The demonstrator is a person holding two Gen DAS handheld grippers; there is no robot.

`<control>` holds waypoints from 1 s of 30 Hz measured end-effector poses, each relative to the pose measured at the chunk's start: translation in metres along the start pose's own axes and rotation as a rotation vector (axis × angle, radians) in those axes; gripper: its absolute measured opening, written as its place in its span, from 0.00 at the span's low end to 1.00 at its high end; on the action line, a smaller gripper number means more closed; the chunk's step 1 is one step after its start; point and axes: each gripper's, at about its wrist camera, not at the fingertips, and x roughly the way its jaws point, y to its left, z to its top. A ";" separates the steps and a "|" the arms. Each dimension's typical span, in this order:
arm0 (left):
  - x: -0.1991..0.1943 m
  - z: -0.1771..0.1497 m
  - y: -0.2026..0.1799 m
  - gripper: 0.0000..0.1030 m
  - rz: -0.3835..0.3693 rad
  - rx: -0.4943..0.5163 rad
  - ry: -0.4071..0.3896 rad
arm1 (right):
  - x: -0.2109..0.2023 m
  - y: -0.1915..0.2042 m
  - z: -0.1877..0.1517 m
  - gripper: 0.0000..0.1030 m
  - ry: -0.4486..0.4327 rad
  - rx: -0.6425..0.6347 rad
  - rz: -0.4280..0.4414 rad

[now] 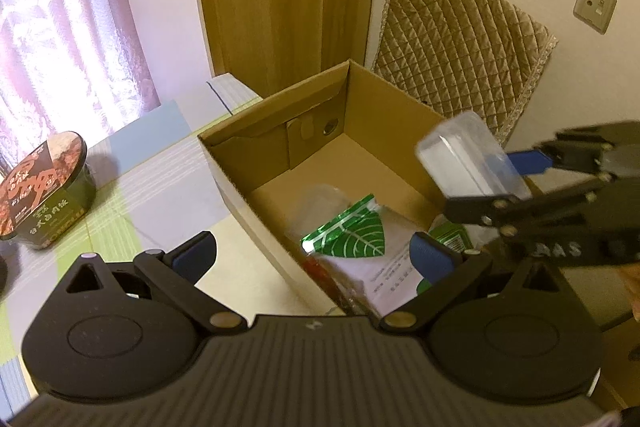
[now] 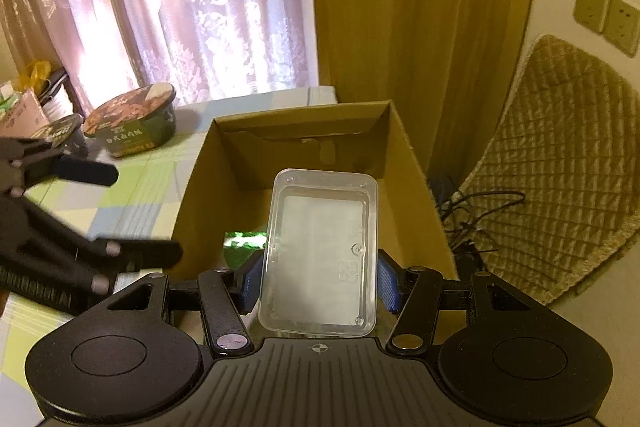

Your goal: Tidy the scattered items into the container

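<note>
Jaws of the right gripper (image 2: 318,281) are clenched on a clear plastic tub (image 2: 320,251), one blue pad on each long side wall near its close end. The tub projects forward along the fingers and hangs over the open box (image 2: 416,187), above the box floor and not touching it. In the left wrist view the same tub (image 1: 472,163) sits tilted over the box's right rim.

Handling, as a judgement: the tub looks thin-walled, light and empty. Such walls flex, so squeeze force should be modest; a hard clench may bow the sides and let the tub pop out. The smooth plastic is likely slippery. The side walls near the rim are the stiffest hold, and that is roughly where the pads sit.

Jaws of the left gripper (image 1: 316,255) are released and hold nothing. They hover over the box's near corner, apart from the tub.

Inside the box lie a green leaf-print pouch (image 1: 352,235), a white printed sheet (image 1: 384,279) and other packets, partly hidden. The tub would land on or beside these.

Outside the box, on the checked surface (image 1: 160,187), a noodle bowl (image 1: 44,187) stands well to the left, not yet tidied. The right wrist view shows a second, smaller bowl (image 2: 60,131) just beside it.
</note>
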 end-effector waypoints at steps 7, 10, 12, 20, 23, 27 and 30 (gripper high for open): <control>-0.001 -0.013 0.008 0.98 0.002 -0.015 0.013 | -0.002 -0.008 -0.003 0.85 -0.039 0.050 -0.013; -0.001 -0.017 0.009 0.98 -0.001 -0.022 0.017 | -0.007 -0.015 -0.010 0.85 -0.036 0.072 -0.025; -0.002 -0.020 0.007 0.98 -0.005 -0.022 0.020 | -0.012 -0.019 -0.015 0.85 -0.037 0.086 -0.034; -0.012 -0.031 -0.004 0.98 -0.019 -0.026 0.026 | -0.035 -0.025 -0.034 0.85 -0.041 0.131 -0.049; -0.020 -0.035 -0.010 0.98 -0.022 -0.026 0.024 | -0.046 -0.022 -0.039 0.85 -0.042 0.141 -0.044; -0.037 -0.042 -0.021 0.98 -0.032 -0.040 0.021 | -0.068 -0.014 -0.048 0.85 -0.058 0.155 -0.030; -0.052 -0.049 -0.031 0.98 -0.032 -0.066 0.020 | -0.087 -0.008 -0.056 0.85 -0.073 0.180 -0.018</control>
